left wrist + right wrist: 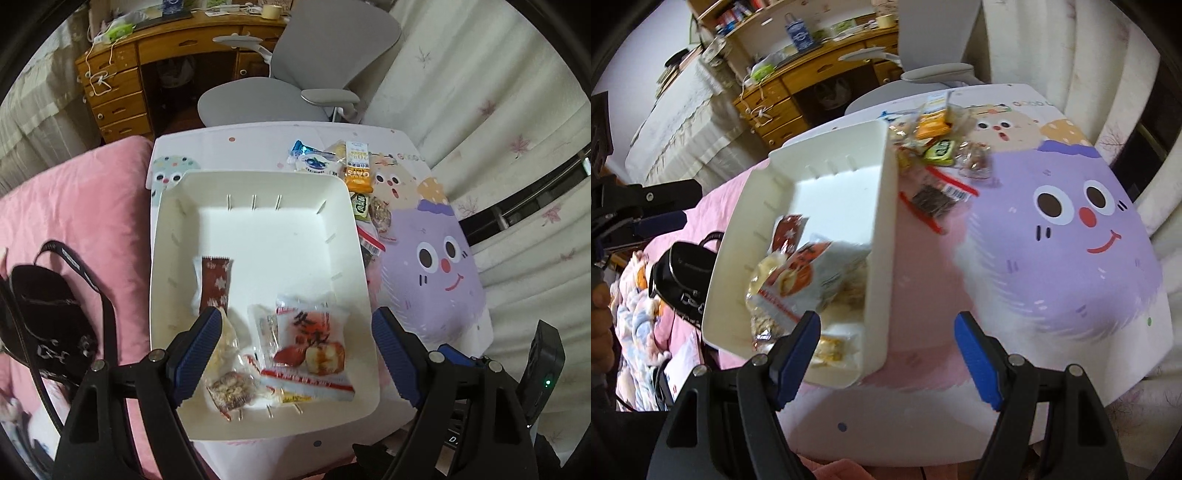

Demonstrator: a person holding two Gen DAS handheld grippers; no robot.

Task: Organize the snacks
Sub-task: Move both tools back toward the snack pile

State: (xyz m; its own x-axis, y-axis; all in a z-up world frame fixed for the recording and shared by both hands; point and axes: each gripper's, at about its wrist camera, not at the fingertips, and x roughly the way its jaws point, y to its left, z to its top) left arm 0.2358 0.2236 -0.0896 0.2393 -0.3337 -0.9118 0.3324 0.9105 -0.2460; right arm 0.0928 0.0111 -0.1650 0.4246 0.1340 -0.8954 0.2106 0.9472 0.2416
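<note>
Bedroom furniture frames our work area: a small tabletop (436,236) printed with cartoon faces stands over a pink bed cover (74,221), with a wooden desk (147,55) and a grey chair (314,62) behind it.

On the tabletop we find a white bin (177,236). Inside it, along the near wall, lie several snacks: a white packet with red print (314,347), a brown packet with white stars (216,282) and a clear-wrapped nut bar (231,393). A loose snack pile (354,173) lies on the tabletop just beyond the bin's far right corner, touching or nearly touching its wall; it includes an orange packet (358,177) and a green packet (940,151).

We hold the left gripper (295,354) above the bin's near end, its jaws spread wide with nothing clamped; the red-print packet lies below, between the pads. We hold the right gripper (886,354) over the bin's near right corner and the bare tabletop beside it, jaws likewise apart and empty, the snack pile well ahead of it.

A black bag (48,325) with a strap rests on the bed cover left of the bin.
</note>
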